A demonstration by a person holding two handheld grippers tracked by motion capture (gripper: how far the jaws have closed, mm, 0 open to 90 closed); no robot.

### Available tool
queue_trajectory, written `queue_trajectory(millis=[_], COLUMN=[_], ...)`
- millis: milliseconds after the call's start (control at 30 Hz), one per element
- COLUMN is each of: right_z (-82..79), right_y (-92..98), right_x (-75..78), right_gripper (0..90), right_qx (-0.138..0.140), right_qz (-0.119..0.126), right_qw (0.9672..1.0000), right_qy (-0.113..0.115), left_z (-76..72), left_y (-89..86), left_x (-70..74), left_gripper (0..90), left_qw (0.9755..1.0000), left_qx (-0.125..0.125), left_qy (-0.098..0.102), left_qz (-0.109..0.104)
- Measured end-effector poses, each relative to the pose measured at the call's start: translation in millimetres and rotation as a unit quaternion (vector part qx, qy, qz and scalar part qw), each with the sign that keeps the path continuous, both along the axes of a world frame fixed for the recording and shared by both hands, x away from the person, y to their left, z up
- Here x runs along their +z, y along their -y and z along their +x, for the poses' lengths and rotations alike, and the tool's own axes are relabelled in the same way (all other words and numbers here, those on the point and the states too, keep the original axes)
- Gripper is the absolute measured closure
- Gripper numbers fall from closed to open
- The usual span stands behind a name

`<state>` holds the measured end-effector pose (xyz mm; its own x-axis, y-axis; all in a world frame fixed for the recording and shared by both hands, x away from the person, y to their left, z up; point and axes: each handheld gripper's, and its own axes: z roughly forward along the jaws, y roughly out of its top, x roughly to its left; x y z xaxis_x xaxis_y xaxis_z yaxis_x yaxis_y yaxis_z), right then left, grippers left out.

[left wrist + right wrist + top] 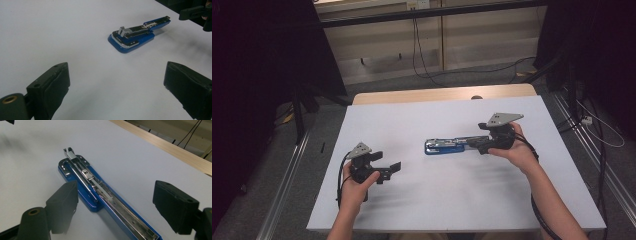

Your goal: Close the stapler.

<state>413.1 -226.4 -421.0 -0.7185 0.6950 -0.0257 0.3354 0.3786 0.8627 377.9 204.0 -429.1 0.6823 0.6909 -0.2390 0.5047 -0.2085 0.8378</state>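
A blue stapler lies on the white table top, its top arm swung open so the metal staple channel shows. My right gripper is at the stapler's right end, open, with the stapler's long body running between its jaws; the pads stand apart from it. My left gripper hovers low over the table at the left, open and with nothing in it. From it, the stapler lies farther off, and the right gripper shows beyond it.
The table's wooden far edge runs behind the white sheet. Cables trail over the grey floor beyond, and metal rails flank the table. White surface lies open around the stapler and both hands.
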Motion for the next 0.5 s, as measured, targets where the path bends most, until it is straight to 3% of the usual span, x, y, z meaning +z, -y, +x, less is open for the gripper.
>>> queue_trajectory(millis=[100,200,267,500], right_z=[-0.4,-1.2,-3.1,-11.4], right_y=[1.0,5.7,8.9,17.7], right_x=[-3.7,-5.3,-5.7,-6.2], right_gripper=[21.2,21.3,21.5,23.2], right_qx=[-0.004,-0.01,-0.021,-0.035], right_qz=[-0.032,-0.016,-0.026,-0.016], right_qw=[0.9995,0.9998,0.9994,0.9992], right_qy=[-0.001,-0.007,-0.004,-0.008], left_z=[1.3,3.0,4.1,5.4], left_y=[1.6,3.9,5.9,15.0], left_x=[0.3,1.0,2.3,6.8], left_gripper=[6.7,6.7,6.8,7.7], left_qw=[1.0,1.0,1.0,0.9999], left_qx=[0.0,0.0,-0.002,-0.008], left_qy=[0.0,0.001,0.003,0.009], left_qz=[0.0,-0.002,-0.002,-0.002])
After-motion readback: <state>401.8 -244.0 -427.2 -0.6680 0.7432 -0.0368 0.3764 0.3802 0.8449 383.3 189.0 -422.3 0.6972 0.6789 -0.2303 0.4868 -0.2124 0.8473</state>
